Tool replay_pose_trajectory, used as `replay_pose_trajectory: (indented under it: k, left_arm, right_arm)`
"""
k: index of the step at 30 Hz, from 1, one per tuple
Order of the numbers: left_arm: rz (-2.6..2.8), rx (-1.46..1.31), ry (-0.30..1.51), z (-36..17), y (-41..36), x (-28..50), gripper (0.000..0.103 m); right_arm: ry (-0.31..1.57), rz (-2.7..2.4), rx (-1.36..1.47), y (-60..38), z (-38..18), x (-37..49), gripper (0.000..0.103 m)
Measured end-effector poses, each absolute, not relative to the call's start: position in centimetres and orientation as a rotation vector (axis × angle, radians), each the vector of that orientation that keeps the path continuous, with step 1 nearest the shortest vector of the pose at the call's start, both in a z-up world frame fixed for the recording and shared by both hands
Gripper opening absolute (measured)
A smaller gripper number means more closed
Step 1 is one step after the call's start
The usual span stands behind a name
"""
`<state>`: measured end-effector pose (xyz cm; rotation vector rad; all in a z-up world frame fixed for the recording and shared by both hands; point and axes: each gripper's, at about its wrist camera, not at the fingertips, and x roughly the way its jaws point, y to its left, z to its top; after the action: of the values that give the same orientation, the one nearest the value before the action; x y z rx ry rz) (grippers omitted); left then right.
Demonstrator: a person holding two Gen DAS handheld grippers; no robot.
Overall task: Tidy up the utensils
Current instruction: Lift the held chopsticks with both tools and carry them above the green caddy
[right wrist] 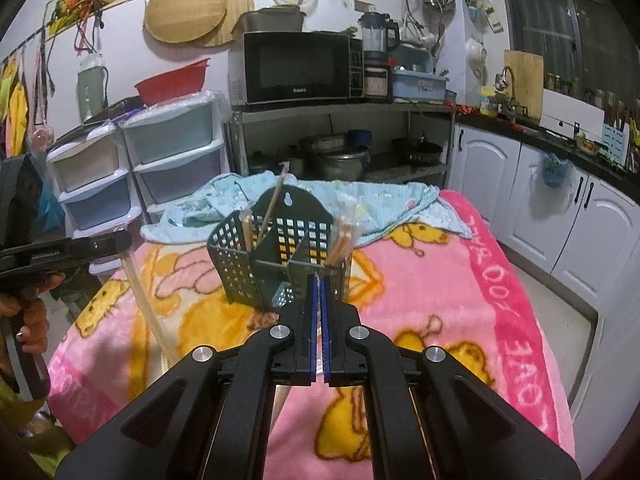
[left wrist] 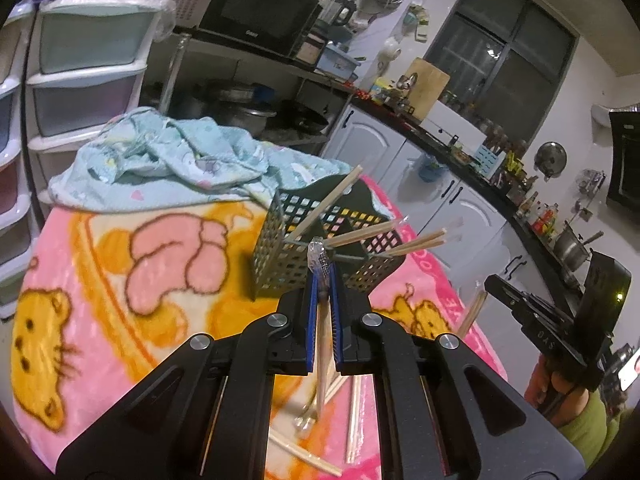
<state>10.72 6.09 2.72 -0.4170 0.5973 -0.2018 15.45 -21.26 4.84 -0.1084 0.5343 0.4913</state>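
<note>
Left wrist view: the left gripper point(left wrist: 323, 280) is closed on wrapped chopsticks point(left wrist: 321, 356), centre frame, before the green basket point(left wrist: 276, 256). They look light, stiff and slippery; a mid-length hold seems best. The right gripper point(right wrist: 319, 292) is closed on a thin wrapped piece.

Each view looks forward and somewhat downward along its own gripper's two black fingers, which fill the lower middle of the picture. The left wrist camera faces the green holder point(left wrist: 320, 240) from close by, with the counter point(left wrist: 460, 152) and window point(left wrist: 504, 36) curving off to its right. The right wrist camera looks at the same holder point(right wrist: 280, 256) more squarely, facing the microwave point(right wrist: 300, 68) on its shelf. Both share the pink blanket point(left wrist: 120, 264), the blue cloth point(left wrist: 180, 160) and the drawer units point(left wrist: 84, 64). Each also catches the other gripper at its edge.
</note>
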Motion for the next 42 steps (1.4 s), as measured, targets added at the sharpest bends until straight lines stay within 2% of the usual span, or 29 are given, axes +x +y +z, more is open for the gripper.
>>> replay_pose_trajectory:
  k: [26, 42]
  left_arm:
    - [-0.258, -0.352, 0.444, 8.8, 4.9, 11.6, 0.003]
    - [-0.248, -0.293, 0.299, 14.4, 5.4, 12.8, 0.003]
  right_arm:
    - [0.394, 0.492, -0.1, -21.4, 9.7, 13.8, 0.001]
    - [0.258, 0.543, -0.095, -19.3, 14.4, 14.1, 0.001]
